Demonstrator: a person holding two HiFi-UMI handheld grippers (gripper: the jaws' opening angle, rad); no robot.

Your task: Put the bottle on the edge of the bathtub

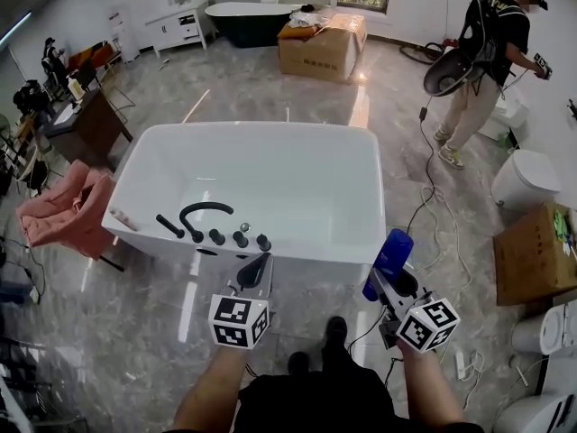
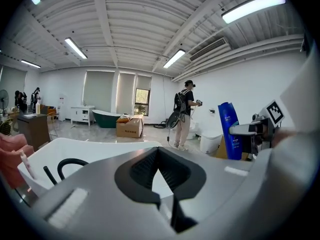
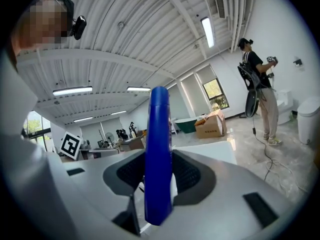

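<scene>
Presently, the bottle [image 3: 158, 149] is pinched between the two jaws of the right gripper [image 3: 158, 186], whose pads are pressed against its flat sides. In the right gripper view, the blue bottle is seen edge-on with its long axis upright, crossing the jaws at a right angle and rising well above them. In the left gripper view, the same bottle [image 2: 231, 130] is shown standing nearly vertical; which end carries the cap cannot be determined. In the head view, the bottle [image 1: 389, 260] is held in the air by the right gripper [image 1: 382, 283], over the floor, just in front of the near right corner of the white bathtub [image 1: 297, 246] and not touching its rim. The jaws of the left gripper [image 2: 159, 173] are pressed together with nothing between them. In the head view, the left gripper [image 1: 256, 271] is positioned at the near wall of the bathtub, below the black faucet [image 1: 204, 211].
</scene>
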